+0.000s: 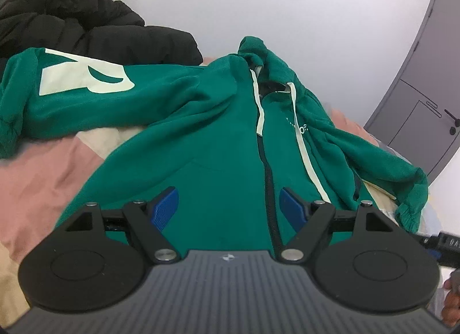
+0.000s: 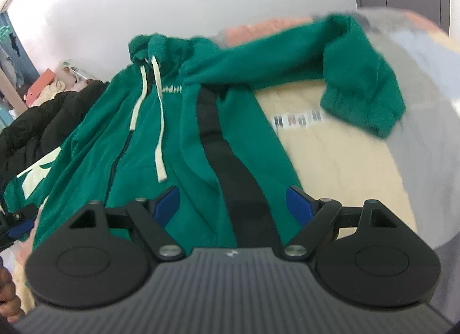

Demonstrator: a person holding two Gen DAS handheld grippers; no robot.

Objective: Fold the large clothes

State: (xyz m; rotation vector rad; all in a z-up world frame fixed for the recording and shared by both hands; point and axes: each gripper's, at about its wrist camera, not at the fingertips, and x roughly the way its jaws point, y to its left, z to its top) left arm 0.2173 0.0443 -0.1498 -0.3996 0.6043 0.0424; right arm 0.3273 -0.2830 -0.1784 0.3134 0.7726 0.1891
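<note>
Left wrist view: green hoodie [image 1: 218, 144] spread flat on bed [image 1: 43, 179], unfolded. Both grippers, left gripper [image 1: 229, 204] and right gripper [image 2: 234, 204], hover near its hem, jaws apart, empty. Next likely: grab a sleeve, fold inward.

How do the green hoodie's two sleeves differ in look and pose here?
The sleeve with the cream print lies stretched sideways toward the black jacket; the plain sleeve runs the other way and doubles back, its ribbed cuff lying on the cream bedding. The printed one shows a large cream graphic; the plain one shows none. Both are the same green fleece, unfolded, and neither is gripped.
</note>
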